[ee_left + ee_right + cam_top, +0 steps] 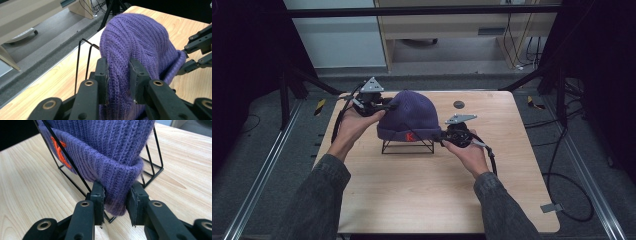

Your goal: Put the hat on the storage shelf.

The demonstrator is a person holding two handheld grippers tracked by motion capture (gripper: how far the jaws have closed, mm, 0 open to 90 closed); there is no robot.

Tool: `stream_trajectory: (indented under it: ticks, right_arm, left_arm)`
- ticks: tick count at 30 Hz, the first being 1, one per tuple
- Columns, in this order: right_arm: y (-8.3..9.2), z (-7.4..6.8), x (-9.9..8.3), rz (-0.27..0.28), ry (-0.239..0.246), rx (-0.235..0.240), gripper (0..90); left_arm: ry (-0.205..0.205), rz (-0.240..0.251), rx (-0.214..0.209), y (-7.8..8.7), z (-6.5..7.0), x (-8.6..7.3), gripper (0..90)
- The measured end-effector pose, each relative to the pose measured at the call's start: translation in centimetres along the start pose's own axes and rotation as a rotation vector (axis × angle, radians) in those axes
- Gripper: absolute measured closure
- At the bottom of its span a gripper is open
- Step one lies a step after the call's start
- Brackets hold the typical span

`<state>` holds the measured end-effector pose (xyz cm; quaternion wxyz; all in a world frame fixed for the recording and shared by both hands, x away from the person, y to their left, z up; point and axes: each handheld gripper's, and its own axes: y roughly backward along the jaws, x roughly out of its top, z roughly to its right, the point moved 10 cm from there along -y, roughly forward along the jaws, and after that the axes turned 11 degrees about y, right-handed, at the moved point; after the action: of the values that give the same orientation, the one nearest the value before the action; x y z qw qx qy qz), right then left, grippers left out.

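A purple knit beanie (408, 116) with an orange letter on its cuff sits over a black wire stand (407, 146) near the middle of the desk (432, 200), toward its far edge. The left gripper (118, 75) has its fingers (101, 75) pinched on a fold of knit on the beanie's far-left side. The right gripper (116, 200) has its fingers (136, 200) clamped on the folded cuff at the beanie's near-right side. A small dark disc (458, 104) lies near the far edge.
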<state>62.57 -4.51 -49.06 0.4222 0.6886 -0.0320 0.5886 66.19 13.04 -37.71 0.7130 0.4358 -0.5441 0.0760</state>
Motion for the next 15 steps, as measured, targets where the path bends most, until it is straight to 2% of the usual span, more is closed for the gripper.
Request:
stream_trajectory:
  ticks: [6,15]
  right_arm:
    - [-0.6,-0.4,-0.5,-0.022,0.011,0.005,69.1]
    - [-1.1,-0.5,-0.9,-0.043,0.016,0.006,67.9]
  left_arm:
    - [0.005,-0.003,-0.010,0.0,-0.1,-1.1,71.5]
    - [0.000,-0.005,-0.020,0.2,0.2,-1.6,71.8]
